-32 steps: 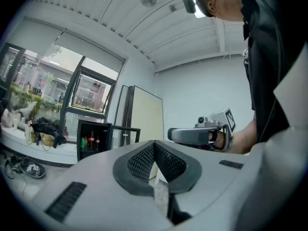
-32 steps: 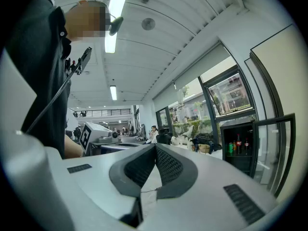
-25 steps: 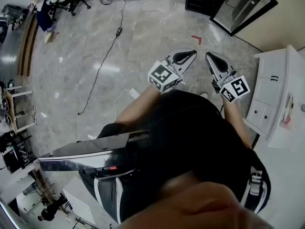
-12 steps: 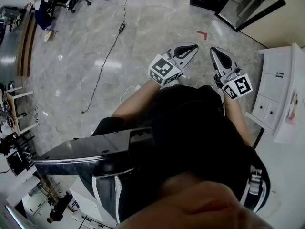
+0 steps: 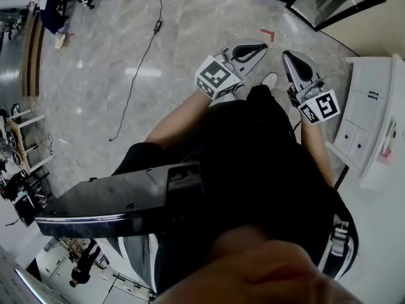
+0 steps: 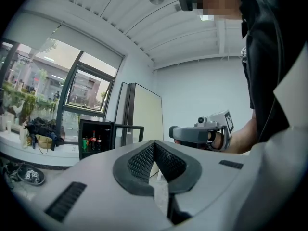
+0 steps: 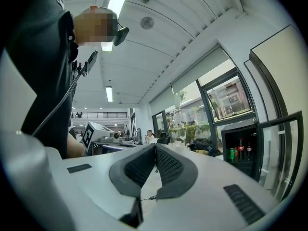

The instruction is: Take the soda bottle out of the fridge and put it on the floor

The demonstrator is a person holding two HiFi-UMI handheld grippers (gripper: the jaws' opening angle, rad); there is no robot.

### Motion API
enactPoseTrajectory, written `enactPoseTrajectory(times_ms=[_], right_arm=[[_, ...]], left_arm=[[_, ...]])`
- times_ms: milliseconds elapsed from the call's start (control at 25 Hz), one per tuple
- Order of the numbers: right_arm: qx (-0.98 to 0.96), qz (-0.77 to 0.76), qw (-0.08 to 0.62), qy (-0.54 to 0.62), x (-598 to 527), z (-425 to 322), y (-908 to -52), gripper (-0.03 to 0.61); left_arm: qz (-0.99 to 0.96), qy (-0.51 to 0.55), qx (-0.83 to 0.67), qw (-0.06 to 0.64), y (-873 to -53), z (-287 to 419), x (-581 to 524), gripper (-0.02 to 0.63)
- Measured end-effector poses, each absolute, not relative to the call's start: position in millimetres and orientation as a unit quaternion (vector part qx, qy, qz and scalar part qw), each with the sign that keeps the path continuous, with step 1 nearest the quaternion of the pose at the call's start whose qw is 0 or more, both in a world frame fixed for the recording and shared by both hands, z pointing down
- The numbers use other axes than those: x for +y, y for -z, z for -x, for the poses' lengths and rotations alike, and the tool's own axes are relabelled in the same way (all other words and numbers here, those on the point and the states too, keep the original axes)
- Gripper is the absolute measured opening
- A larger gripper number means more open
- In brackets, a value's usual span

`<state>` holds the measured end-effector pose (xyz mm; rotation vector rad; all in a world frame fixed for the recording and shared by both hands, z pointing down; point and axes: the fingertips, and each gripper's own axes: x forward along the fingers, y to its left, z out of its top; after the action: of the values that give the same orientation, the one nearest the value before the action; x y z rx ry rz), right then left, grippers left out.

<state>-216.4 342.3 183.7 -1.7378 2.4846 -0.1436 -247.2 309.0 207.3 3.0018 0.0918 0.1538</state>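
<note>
Grey marble floor (image 5: 190,30); black mini fridge (image 6: 96,123) open. Left hand-held gripper (image 6: 154,144) and right hand-held gripper (image 7: 155,146) closed, empty. Dark red-capped soda bottle (image 7: 240,147): likely slick, heavyish; clamp mid-body.

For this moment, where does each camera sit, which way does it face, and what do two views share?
Head view: on the person's head, facing steeply down at the grey marble floor; shows the dark-clothed torso, left gripper and right gripper.
Left gripper view: on the left gripper, looking along its shut jaws toward the open black mini fridge; the right gripper shows.
Right gripper view: on the right gripper, along its shut jaws toward windows; the left gripper's marker cube shows.
Shared: both gripper views show the fridge.
</note>
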Motion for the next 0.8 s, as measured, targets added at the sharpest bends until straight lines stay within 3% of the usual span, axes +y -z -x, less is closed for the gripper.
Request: enactPoseTrajectory(times_ms=[800], right_arm=[[0.851, 0.52, 0.067, 0.037, 262.5, 23.7, -169.3, 0.012]], left_arm=[[-0.998, -0.052, -0.003, 0.039, -185.4, 39.6, 249.6, -0.005]])
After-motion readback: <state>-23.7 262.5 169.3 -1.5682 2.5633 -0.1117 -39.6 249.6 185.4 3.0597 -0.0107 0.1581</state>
